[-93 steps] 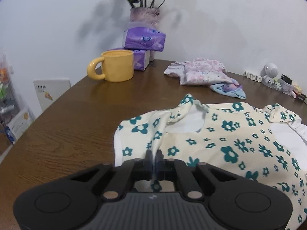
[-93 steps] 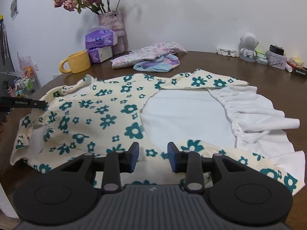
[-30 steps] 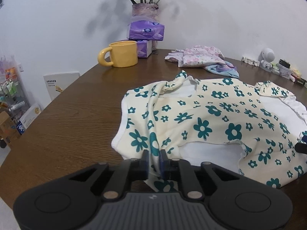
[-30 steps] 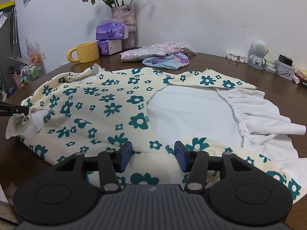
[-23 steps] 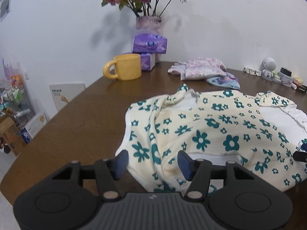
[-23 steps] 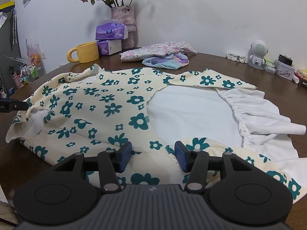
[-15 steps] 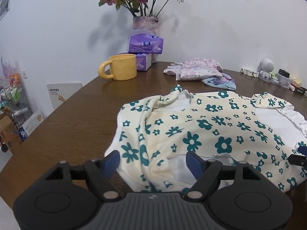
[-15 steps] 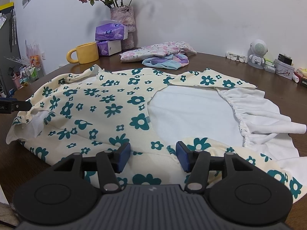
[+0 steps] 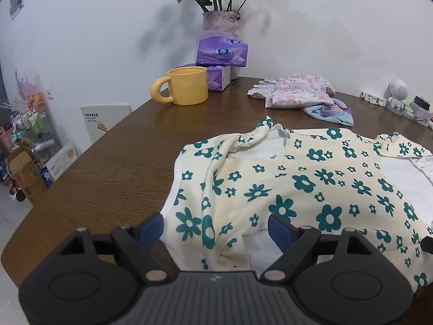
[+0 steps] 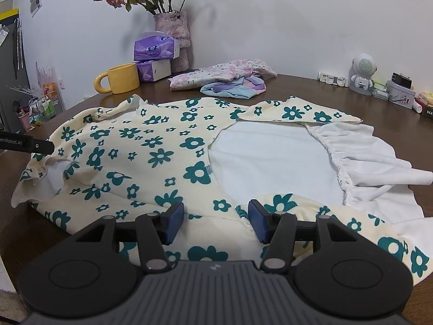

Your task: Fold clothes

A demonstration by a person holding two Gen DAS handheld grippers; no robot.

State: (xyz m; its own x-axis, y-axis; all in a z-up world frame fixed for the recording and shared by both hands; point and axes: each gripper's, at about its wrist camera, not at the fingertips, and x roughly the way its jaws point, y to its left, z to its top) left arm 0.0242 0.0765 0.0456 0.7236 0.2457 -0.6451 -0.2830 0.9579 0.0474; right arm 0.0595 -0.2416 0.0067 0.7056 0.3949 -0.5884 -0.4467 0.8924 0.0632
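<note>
Floral garment lies released on the table; left tongs just opened wide, right tongs unchanged, half-open.

Both wrist views low, close, sharing floral garment.

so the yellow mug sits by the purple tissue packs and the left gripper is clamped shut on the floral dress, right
Not quite. The yellow mug does sit by the purple tissue packs, but the left gripper has just opened; its jaws straddle the floral dress without pinching it, as the left wrist view shows.
</note>
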